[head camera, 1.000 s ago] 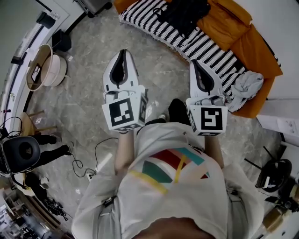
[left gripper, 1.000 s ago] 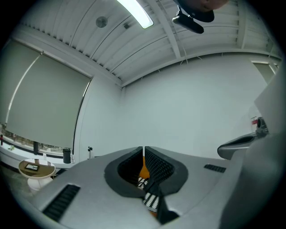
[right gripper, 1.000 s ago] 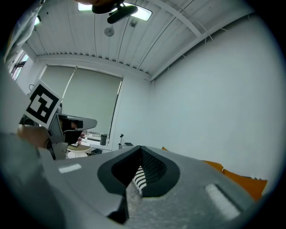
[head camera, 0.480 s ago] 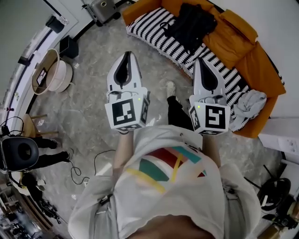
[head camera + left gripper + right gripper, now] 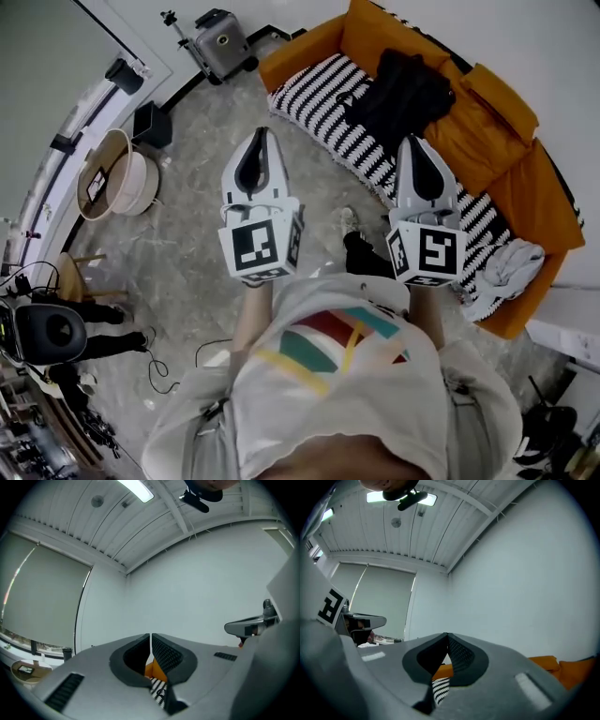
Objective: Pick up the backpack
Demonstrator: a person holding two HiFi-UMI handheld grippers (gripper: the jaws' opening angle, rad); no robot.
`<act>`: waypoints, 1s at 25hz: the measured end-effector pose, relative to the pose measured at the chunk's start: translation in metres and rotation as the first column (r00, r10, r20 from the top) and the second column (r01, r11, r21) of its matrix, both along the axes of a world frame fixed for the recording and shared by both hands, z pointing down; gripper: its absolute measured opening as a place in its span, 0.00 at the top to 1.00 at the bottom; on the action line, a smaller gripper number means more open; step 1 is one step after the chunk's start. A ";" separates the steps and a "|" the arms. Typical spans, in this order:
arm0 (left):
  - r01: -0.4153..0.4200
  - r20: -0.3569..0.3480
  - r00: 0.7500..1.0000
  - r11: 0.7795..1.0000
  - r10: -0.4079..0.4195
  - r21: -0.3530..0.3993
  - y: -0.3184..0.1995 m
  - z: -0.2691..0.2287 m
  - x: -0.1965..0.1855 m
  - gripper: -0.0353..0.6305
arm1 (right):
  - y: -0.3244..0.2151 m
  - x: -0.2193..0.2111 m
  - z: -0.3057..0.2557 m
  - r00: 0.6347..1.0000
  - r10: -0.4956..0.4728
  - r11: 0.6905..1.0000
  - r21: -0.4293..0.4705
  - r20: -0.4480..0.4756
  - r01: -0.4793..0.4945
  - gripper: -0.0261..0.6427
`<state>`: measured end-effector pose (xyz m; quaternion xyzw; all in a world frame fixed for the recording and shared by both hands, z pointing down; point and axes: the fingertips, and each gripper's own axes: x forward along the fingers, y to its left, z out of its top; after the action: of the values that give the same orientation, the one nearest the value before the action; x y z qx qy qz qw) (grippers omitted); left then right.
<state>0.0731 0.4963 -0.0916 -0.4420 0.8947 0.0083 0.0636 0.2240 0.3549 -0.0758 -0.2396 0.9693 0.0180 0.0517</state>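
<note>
A black backpack lies on the striped cover of an orange sofa at the upper right of the head view. My left gripper is held out level over the floor, jaws shut and empty, well short of the sofa. Shut and empty too, my right gripper hangs over the striped cover's near edge, below the backpack. In the left gripper view the shut left gripper points at a white wall, with a sliver of sofa below. The right gripper view shows the shut right gripper and the orange sofa.
A striped black-and-white cover spreads across the sofa, and a grey cloth lies at its right end. A grey wheeled case stands by the sofa's left end. Round tubs and cables sit on the floor to the left.
The person has walked toward the sofa with both grippers held out. The sofa and backpack have slid down and nearer in the head view. Both grippers stayed shut.
</note>
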 end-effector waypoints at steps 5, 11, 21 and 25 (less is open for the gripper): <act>0.062 -0.020 0.998 0.998 -0.062 -0.014 -0.055 -0.005 -0.070 0.91 | -0.061 -0.077 -0.006 0.997 -0.057 0.998 0.019 -0.055 0.058 0.96; 0.087 -0.030 0.996 0.996 -0.086 0.033 -0.112 -0.019 -0.139 0.91 | -0.121 -0.156 -0.012 0.989 -0.112 0.993 0.038 -0.097 0.116 0.96; 0.085 -0.072 0.994 0.996 -0.085 -0.003 -0.182 -0.015 -0.200 0.91 | -0.186 -0.238 -0.001 0.971 -0.182 0.983 0.010 -0.154 0.186 0.96; 0.098 -0.074 0.993 0.993 -0.094 0.065 -0.189 -0.024 -0.215 0.91 | -0.194 -0.253 -0.004 0.968 -0.176 0.982 0.041 -0.177 0.186 0.96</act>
<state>-0.1420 0.3075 -0.1154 -0.3954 0.9158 0.0516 0.0475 -0.0286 0.1605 -0.0796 -0.1462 0.9870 0.0619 -0.0243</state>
